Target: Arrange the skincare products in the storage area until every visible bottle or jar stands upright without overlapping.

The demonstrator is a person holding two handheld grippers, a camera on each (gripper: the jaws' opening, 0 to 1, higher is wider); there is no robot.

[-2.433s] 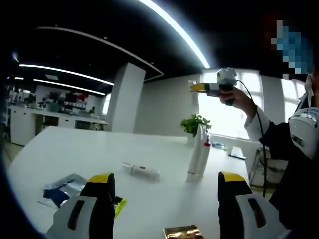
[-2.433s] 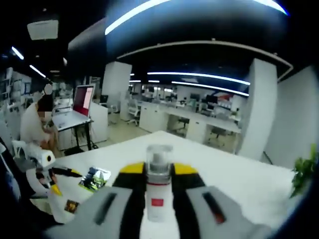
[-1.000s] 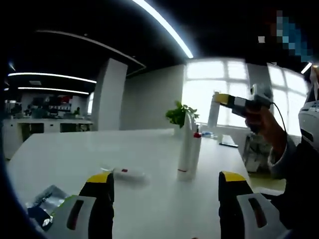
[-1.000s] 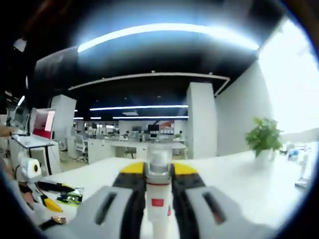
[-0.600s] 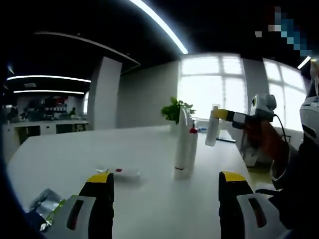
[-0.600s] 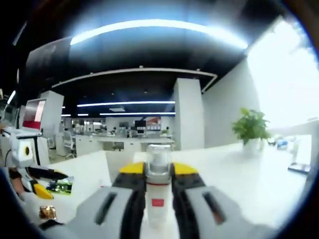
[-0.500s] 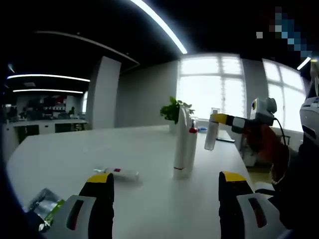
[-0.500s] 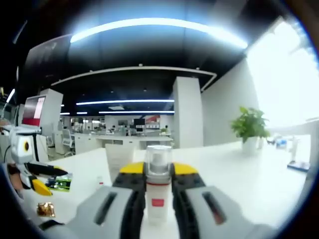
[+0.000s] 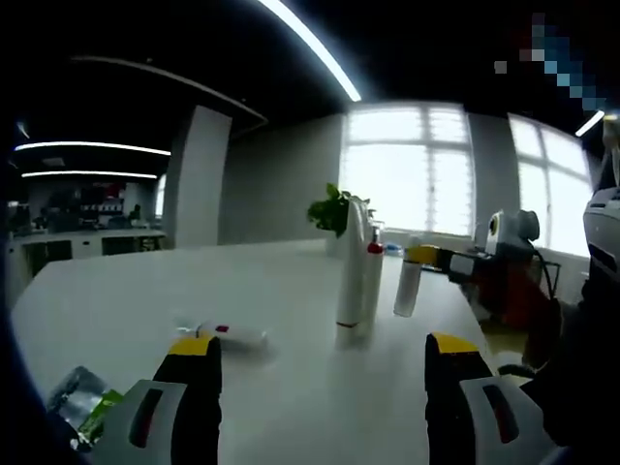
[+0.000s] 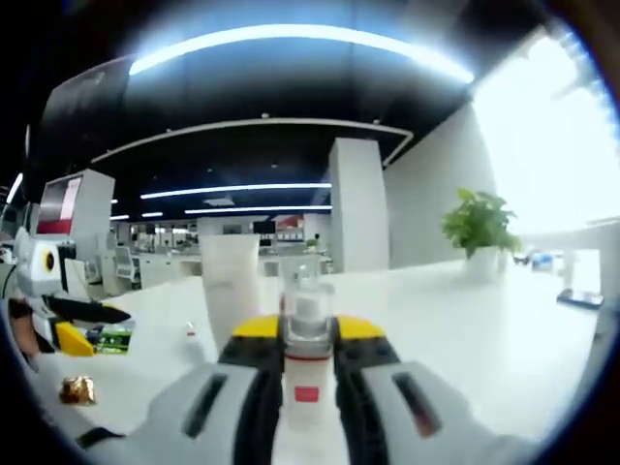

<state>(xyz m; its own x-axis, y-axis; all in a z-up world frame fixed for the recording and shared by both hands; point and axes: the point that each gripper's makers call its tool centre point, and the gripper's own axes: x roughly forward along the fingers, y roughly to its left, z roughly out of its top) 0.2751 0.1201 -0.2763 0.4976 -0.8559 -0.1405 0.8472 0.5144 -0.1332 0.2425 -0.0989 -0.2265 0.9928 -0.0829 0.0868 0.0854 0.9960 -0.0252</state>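
Currently, in the left gripper view, I read the desk (image 9: pixel 291 387) from its left edge: foil sachets (image 9: pixel 82 412) lie flat at the near left corner. The left tongs (image 9: pixel 320 407) stand spread, both jaws rising from the bottom of the view with bare desk between them and nothing gripped. Beyond the left jaw, a small white tube (image 9: pixel 228 335) with a red mark lies on its side. Toward the centre, a tall white tube (image 9: pixel 351 276) stands upright, and a slimmer bottle with a red cap (image 9: pixel 372 286) stands touching its right side. A potted plant (image 9: pixel 329 208) sits behind them at the far edge. Just right of that pair, a white spray bottle (image 9: pixel 409 286) is upright at desk level, pinched near its top by the right tongs (image 9: pixel 426 256), which enter from the right in a person's hand (image 9: pixel 509 291).

In the right gripper view, a gold foil packet (image 10: pixel 76 389) lies at the left, near the other gripper. The tall white tube (image 10: pixel 230 291) stands left of centre. My own jaws are pressed onto the spray bottle (image 10: pixel 306 329) at centre, its clear cap above the jaw tips. The plant (image 10: pixel 480 228) stands at far right
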